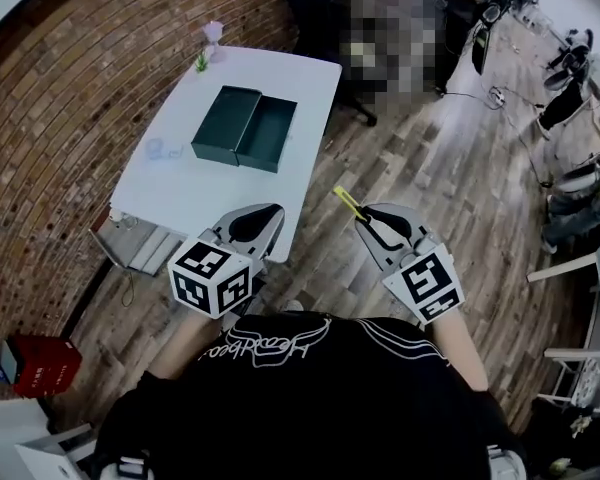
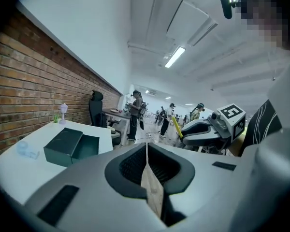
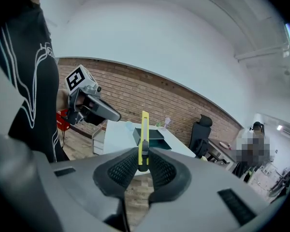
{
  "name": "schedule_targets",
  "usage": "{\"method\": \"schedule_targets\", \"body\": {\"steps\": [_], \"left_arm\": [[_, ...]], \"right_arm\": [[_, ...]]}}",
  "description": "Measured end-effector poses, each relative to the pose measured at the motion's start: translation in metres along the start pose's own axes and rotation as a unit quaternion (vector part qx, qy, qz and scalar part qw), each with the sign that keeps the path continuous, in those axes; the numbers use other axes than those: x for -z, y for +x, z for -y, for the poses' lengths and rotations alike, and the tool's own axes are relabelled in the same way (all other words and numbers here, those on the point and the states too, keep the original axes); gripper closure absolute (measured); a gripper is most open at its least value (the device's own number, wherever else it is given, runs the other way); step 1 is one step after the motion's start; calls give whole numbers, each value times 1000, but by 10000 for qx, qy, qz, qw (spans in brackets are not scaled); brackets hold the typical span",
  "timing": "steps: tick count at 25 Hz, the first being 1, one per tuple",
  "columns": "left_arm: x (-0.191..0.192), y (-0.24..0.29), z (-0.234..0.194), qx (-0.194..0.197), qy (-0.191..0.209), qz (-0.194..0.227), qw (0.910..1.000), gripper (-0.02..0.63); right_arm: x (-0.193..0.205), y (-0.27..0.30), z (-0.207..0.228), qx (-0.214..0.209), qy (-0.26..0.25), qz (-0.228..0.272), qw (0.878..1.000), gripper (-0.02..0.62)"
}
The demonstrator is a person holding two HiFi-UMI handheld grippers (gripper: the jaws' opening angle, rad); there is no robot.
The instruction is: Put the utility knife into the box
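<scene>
I'm on the carrying step: my right gripper (image 1: 366, 224) pinches the yellow utility knife (image 1: 348, 203) over the floor, short of the table's (image 1: 170, 193) near edge. My left gripper (image 1: 271, 215) is pressed together, empty. Next I reach the open box (image 1: 245, 128) mid-tabletop and lower the knife in

Yellow utility knife (image 3: 144, 132) sits pinched in right claw (image 3: 143, 159); dark-green box (image 1: 245, 128) lies open on white table (image 1: 305, 78).

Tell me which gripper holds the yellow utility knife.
The right gripper: the yellow utility knife stands clamped between its jaws. The left gripper has its jaws shut together on nothing.
</scene>
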State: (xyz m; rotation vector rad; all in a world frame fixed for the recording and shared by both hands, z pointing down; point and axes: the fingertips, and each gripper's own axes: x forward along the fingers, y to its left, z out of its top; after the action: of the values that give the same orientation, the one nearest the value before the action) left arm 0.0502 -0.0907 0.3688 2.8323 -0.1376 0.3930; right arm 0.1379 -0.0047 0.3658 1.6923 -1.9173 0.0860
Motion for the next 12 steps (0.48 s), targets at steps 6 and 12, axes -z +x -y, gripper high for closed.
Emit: {"method": "schedule_targets", "body": {"steps": [6,12], "left_arm": [[-16,33,-58,-222,0,-11,9998,571],[-11,49,-92,-634,-95,-67,9979,571]], "right_arm": [[-8,60,43,-75,20,92,9999,528],[-5,99,66,-326,-123,186,9992,528]]}}
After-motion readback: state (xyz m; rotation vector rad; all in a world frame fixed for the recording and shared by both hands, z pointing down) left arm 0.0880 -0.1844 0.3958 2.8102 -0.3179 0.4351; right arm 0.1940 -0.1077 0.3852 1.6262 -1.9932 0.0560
